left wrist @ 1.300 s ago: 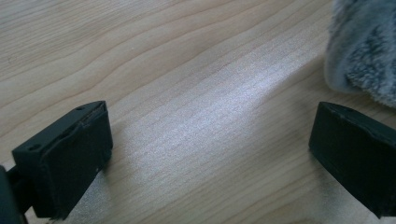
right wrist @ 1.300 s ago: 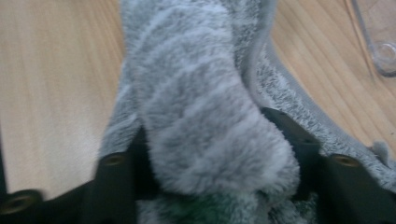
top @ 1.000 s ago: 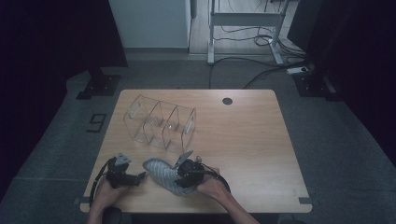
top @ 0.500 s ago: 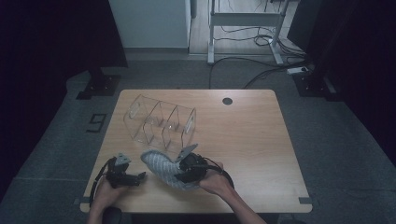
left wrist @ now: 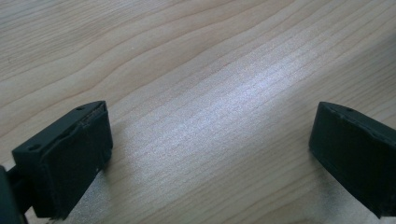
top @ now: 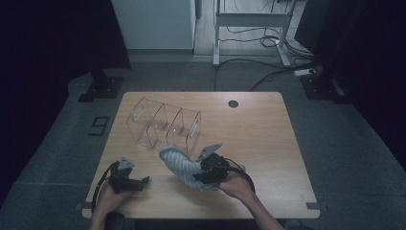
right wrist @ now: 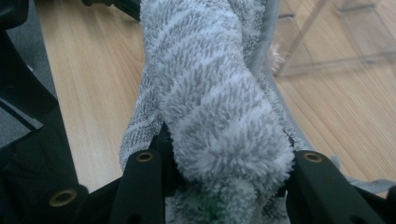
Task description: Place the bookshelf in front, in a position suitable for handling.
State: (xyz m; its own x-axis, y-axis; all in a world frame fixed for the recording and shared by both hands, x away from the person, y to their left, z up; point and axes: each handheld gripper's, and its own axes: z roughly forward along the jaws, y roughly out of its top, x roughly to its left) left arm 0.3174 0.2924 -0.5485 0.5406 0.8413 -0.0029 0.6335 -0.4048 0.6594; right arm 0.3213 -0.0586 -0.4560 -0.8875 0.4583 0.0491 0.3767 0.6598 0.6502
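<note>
Counter: we see a pale wooden counter with a small dark round hole near its far edge.
Room: we see grey floor around it, dark screens at both sides, and a metal frame with cables at the back.
Organiser: a clear divided organiser stands on the far left part of the counter.
Left claw: our left claw lies low at the near left corner, held by the left hand; its jaws stand wide apart over bare wood.
Right claw: our right claw is raised and aimed left, held by the right hand; it grips the towel.
Towel: the rolled grey striped towel sits pinched between the right jaws, just in front of the organiser.
</note>
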